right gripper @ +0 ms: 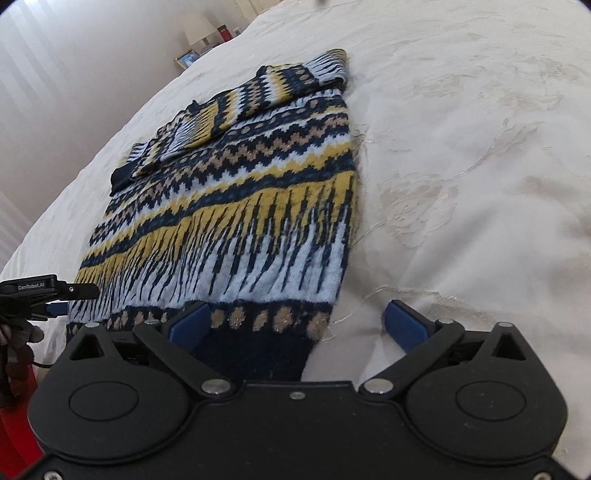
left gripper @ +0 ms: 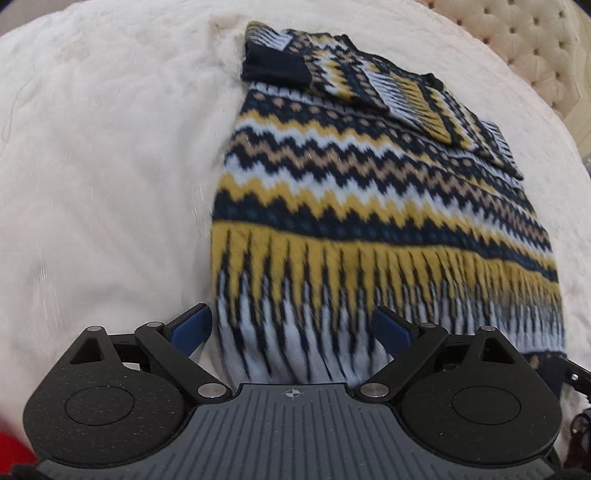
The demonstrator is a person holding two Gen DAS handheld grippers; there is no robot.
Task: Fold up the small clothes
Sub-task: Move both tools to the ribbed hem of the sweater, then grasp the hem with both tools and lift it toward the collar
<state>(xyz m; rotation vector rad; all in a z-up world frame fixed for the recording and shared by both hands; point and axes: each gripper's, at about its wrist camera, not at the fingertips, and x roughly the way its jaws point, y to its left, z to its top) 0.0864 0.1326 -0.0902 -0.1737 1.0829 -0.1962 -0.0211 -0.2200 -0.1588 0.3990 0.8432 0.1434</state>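
Observation:
A knit sweater (left gripper: 369, 206) with navy, yellow, white and tan zigzag bands lies flat on a white bedspread (left gripper: 110, 147). Its sleeves are folded across the far part. My left gripper (left gripper: 291, 325) is open over the sweater's near left edge, with one blue pad over the bedspread and the other over the knit. In the right wrist view the sweater (right gripper: 240, 206) shows its dark hem nearest me. My right gripper (right gripper: 297, 321) is open astride the hem's right corner, its left pad above the hem and its right pad above the bedspread (right gripper: 461, 166). Nothing is gripped. The left gripper (right gripper: 48, 291) shows at the hem's far-left side.
A tufted cream headboard (left gripper: 535, 44) stands beyond the sweater in the left wrist view. A lamp (right gripper: 197, 27) and a framed picture (right gripper: 186, 59) stand beside the bed's far edge. Something red (right gripper: 14, 443) shows at the lower left.

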